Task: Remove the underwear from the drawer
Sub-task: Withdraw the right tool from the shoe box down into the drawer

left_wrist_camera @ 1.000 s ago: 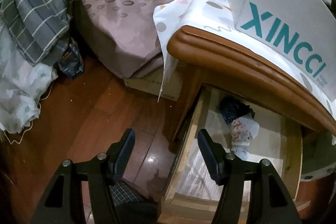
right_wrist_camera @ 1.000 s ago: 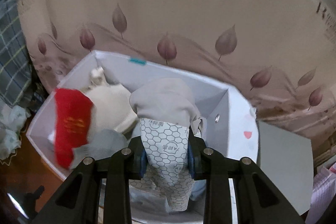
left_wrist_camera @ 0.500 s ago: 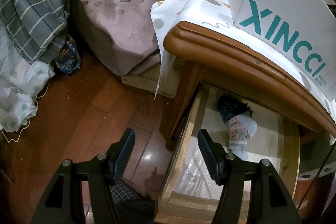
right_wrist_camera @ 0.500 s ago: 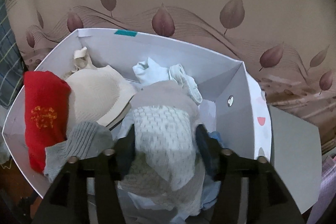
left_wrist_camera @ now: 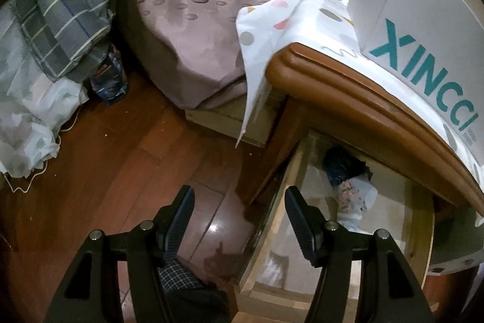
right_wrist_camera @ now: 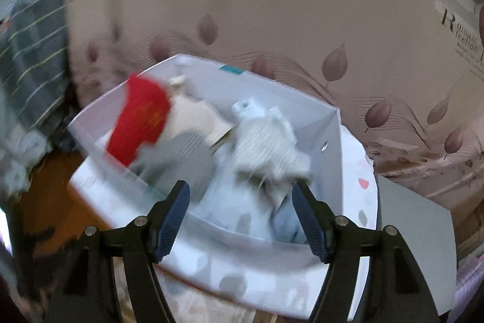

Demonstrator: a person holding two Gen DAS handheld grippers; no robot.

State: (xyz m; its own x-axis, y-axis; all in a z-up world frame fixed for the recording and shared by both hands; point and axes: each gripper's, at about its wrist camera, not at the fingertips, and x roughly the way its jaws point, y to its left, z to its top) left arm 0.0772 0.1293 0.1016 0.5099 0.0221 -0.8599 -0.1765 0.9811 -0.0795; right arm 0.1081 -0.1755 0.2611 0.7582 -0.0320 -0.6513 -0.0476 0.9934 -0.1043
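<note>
1. Right gripper [right_wrist_camera: 240,212]: jaws opening, nothing between them, above the white box [right_wrist_camera: 331,171] of clothes.
2. Left gripper [left_wrist_camera: 239,215]: open, empty, beside the drawer [left_wrist_camera: 420,235].
3. Floral underwear [left_wrist_camera: 354,197] inside drawer, under the nightstand top [left_wrist_camera: 357,93].
4. Risk: snagging that overhang when reaching in.

The right gripper [right_wrist_camera: 240,199] hangs over a white box [right_wrist_camera: 332,159], jaws opening with nothing between them. Inside lie a pale grey garment [right_wrist_camera: 266,147], a red cloth [right_wrist_camera: 139,117] at far left, and cream fabric [right_wrist_camera: 193,117].
</note>
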